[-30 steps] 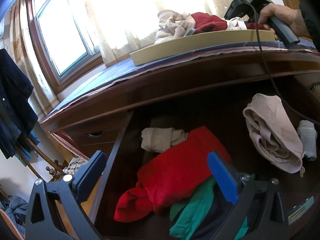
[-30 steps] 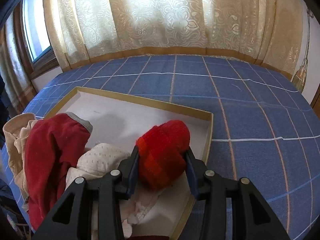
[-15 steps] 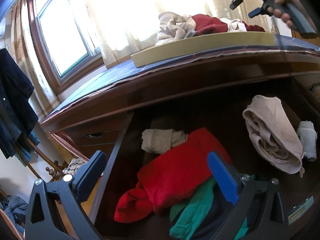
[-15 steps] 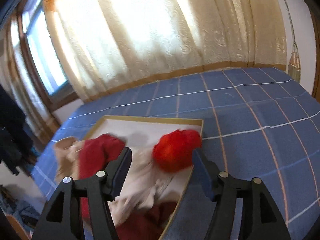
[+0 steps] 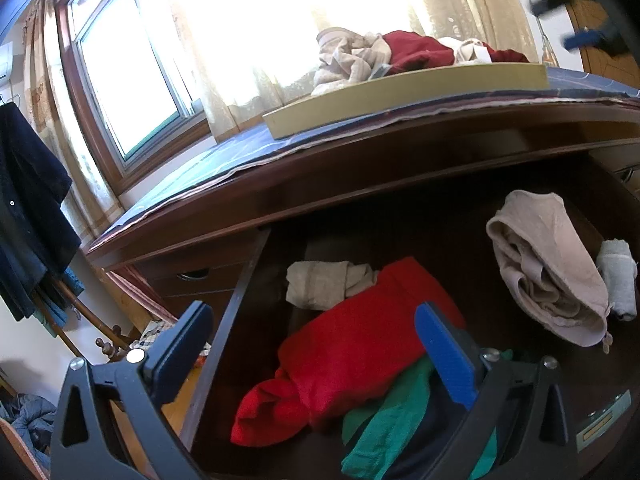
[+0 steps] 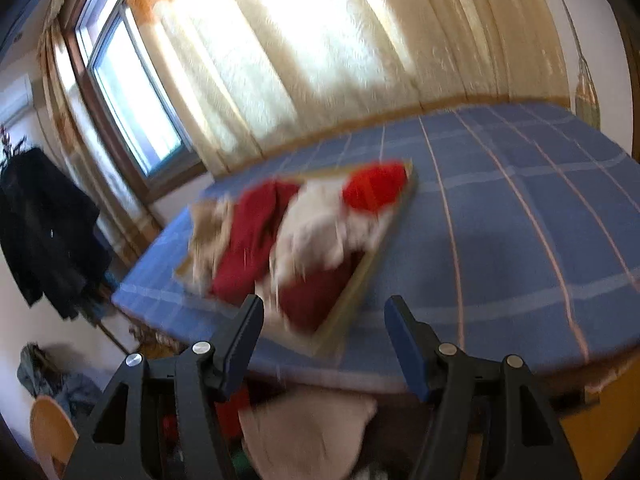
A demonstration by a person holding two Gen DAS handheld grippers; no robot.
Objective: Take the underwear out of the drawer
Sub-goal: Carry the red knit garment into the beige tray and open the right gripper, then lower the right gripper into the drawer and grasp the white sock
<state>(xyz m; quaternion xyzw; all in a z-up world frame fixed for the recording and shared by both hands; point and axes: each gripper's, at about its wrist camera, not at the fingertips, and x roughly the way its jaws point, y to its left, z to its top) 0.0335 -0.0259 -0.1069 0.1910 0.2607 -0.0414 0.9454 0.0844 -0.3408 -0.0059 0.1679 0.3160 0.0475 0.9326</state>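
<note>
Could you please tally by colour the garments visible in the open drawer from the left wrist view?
Red: 1
Green: 1
Beige: 2
White: 1
Dark navy: 1
Total: 6

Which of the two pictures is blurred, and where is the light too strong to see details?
Right wrist view: motion blur smears the tray and the clothes in it; the right gripper, open and empty, stays sharp. Left wrist view: sharp, but the window and curtain are overexposed to white, while the drawer interior lies in dark shadow. Both views curve straight edges, being fisheye.
</note>
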